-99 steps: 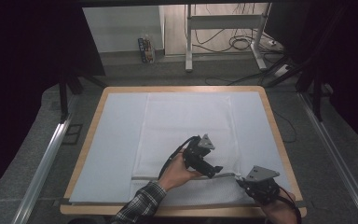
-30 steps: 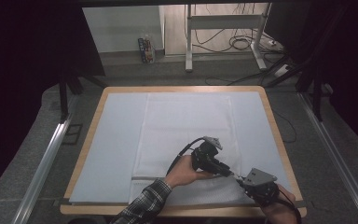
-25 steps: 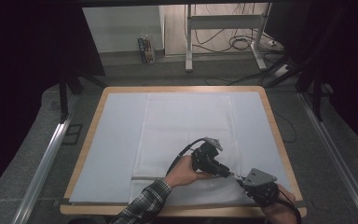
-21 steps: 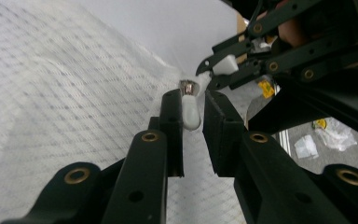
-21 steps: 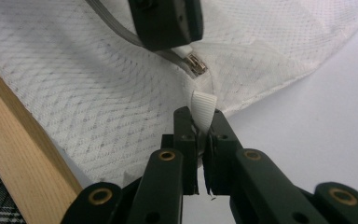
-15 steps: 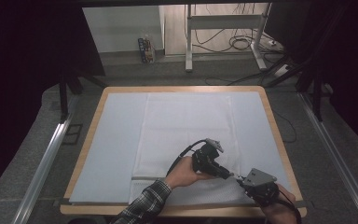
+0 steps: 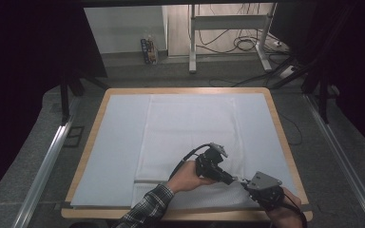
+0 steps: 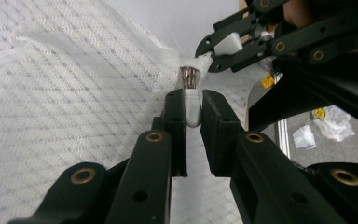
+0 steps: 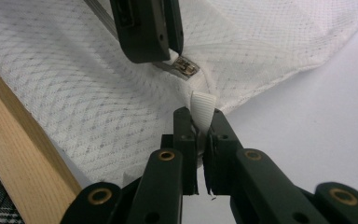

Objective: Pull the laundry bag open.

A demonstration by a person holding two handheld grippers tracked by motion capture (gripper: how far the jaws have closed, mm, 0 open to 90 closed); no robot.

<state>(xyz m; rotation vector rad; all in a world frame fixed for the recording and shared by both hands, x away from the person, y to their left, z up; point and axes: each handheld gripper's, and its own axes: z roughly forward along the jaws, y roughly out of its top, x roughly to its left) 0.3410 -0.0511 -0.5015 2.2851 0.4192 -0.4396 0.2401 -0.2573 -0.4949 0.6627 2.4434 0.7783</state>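
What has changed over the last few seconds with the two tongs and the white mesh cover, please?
The left tongs slid down and right along the zip line of the white mesh cover to meet the right tongs. Their jaws have just been closing on the white zipper pull. The right tongs kept their pinch on the white fabric tab; the cover barely shifted.

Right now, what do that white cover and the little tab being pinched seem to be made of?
The white cover looks like thin woven mesh fabric, matte, with a diamond pattern. The zipper pull seems smooth white plastic with a shiny metal slider. The ribbon tab looks like ribbed woven tape.
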